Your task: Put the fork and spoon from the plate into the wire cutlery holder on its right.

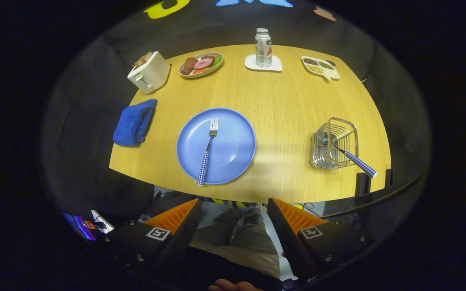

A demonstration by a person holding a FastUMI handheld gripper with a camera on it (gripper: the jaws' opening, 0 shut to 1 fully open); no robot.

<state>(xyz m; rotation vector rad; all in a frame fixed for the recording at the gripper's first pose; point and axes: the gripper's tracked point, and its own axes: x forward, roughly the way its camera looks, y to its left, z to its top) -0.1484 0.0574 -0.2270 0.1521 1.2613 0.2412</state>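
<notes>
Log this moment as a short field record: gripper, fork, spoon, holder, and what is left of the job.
gripper: gripper open, nothing between its fingers, held back from the table's near edge
fork: fork lies on the blue plate, tines away from the gripper
spoon: checked-handle utensil already stands tilted in the holder, handle leaning out; its head is hidden
holder: wire cutlery holder to the right of the plate
left to do: the fork

It was a staged recording booth, not a real home: black cloth walls (95, 101) surrounded my wooden table (289, 101), with toy-like food (200, 64) at upper left.
</notes>
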